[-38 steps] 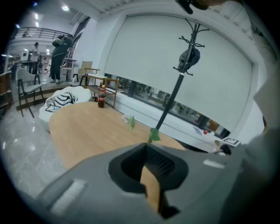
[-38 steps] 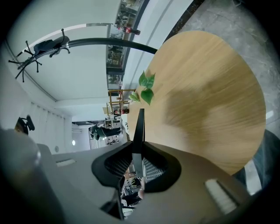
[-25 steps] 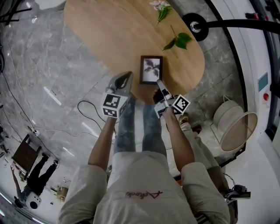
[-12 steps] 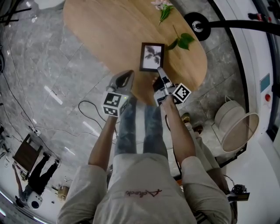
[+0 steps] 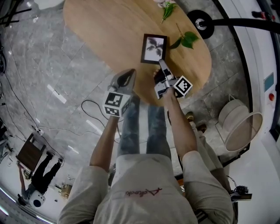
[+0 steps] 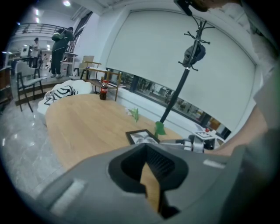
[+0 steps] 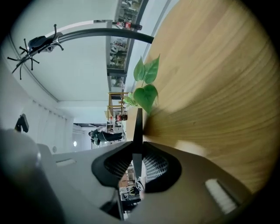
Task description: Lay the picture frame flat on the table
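The picture frame (image 5: 154, 48) is black with a grey leaf print, face up, on the oval wooden table (image 5: 100, 30) near its right end. My right gripper (image 5: 161, 62) is shut on the frame's near right corner. In the right gripper view the frame (image 7: 138, 124) runs edge-on between the pads as a thin dark strip. In the left gripper view it (image 6: 141, 136) sits low over the tabletop, with the right gripper (image 6: 177, 142) beside it. My left gripper (image 5: 127, 75) hangs over the table's near edge, shut and holding nothing.
Green leaves (image 5: 187, 40) lie just right of the frame, and a flower sprig (image 5: 166, 8) lies at the table's far end. A black stand base (image 5: 201, 24) and a round white basket (image 5: 239, 124) are on the floor to the right. Cables (image 5: 87, 109) trail on the left.
My right gripper has carried the frame further in over the table, away from the near edge and toward the leaves. The left gripper has stayed where it was.
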`<action>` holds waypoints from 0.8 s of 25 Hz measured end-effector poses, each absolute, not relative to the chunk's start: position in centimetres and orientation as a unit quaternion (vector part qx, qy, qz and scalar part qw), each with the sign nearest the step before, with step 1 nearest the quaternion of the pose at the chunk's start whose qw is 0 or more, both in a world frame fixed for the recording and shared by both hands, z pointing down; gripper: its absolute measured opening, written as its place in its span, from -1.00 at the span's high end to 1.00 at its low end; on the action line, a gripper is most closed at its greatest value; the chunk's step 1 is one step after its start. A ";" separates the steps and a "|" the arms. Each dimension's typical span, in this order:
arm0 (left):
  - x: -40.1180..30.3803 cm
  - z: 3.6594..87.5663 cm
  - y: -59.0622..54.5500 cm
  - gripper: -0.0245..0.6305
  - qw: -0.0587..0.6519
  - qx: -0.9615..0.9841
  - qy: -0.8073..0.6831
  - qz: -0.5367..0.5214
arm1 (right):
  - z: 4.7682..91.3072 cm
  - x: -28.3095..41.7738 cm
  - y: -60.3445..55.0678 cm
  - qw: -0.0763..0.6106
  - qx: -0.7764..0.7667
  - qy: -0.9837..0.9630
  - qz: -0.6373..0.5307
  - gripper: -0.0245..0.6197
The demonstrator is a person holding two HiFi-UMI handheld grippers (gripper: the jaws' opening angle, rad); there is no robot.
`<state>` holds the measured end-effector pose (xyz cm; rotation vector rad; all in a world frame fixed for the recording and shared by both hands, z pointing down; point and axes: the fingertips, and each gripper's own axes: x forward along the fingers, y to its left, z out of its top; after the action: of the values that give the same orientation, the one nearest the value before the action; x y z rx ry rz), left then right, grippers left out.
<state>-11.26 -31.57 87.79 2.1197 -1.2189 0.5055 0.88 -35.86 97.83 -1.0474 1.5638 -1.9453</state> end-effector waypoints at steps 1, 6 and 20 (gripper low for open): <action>-11.3 87.8 -31.6 0.93 0.316 0.806 -0.462 0.192 | 98.1 0.7 -35.8 0.210 -0.379 0.564 -0.703 0.69; -11.2 88.0 -31.2 0.93 0.316 0.809 -0.456 0.196 | 99.3 -0.1 -34.9 0.171 -0.382 0.569 -0.708 0.46; -10.9 89.0 -30.7 0.93 0.323 0.809 -0.452 0.191 | 100.9 -2.8 -33.0 -0.066 -0.362 0.688 -0.625 0.18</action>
<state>-10.88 -30.67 88.98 2.1240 -1.1867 0.5026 -2.78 -32.98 100.88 -1.1872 2.2569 -2.0516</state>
